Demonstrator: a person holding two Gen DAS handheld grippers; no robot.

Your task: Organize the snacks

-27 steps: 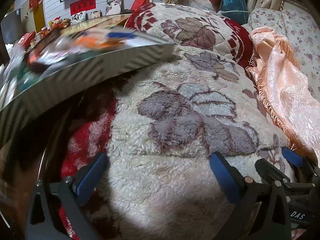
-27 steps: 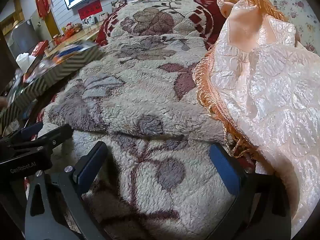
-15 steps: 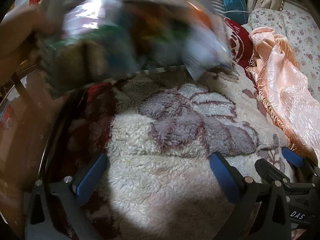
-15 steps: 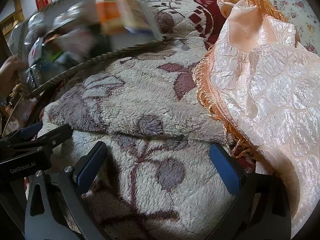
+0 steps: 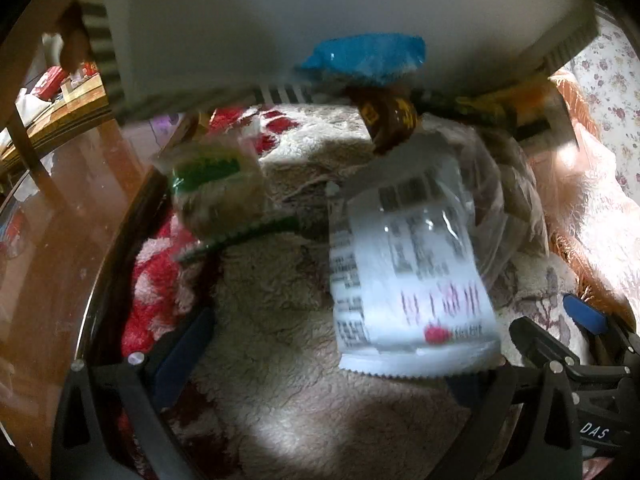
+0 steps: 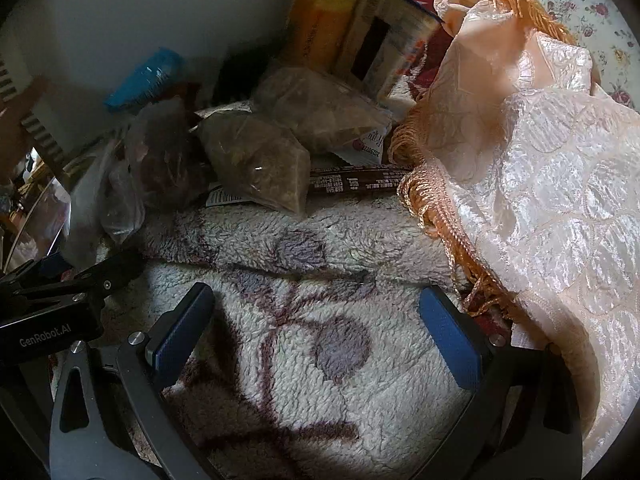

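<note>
Nearest us, our left gripper [image 5: 320, 360] stands with its blue-padded fingers spread wide and nothing between them, low over a fleece blanket [image 5: 288, 412] patterned with grey-purple flowers. Our right gripper [image 6: 316, 336] is spread just as wide and just as empty over the same blanket [image 6: 280, 400], with the left gripper's black body showing at the left edge of its view.

Just past the left gripper's right finger, a white snack packet [image 5: 408, 280] printed with a barcode and red characters shows blurred, its crimped lower edge at the fingertip; we cannot tell whether it touches. To its left a clear packet with a green label [image 5: 216, 188] is also blurred. Beyond these a brown wrapper [image 5: 390, 120] and a blue packet [image 5: 364, 58] sit at the mouth of a white box with a striped rim [image 5: 280, 20], tipped open side down above the blanket.

From the right wrist, the snacks lie heaped on the blanket beyond the gripper: two clear bags of brownish contents [image 6: 256, 160], a darker bag [image 6: 160, 156], a long brown bar [image 6: 352, 182], the blue packet [image 6: 148, 78], an orange-yellow packet [image 6: 324, 24] and a printed carton [image 6: 384, 40]. A peach satin cloth with fringe [image 6: 540, 160] lies to the right, touching the pile.
</note>
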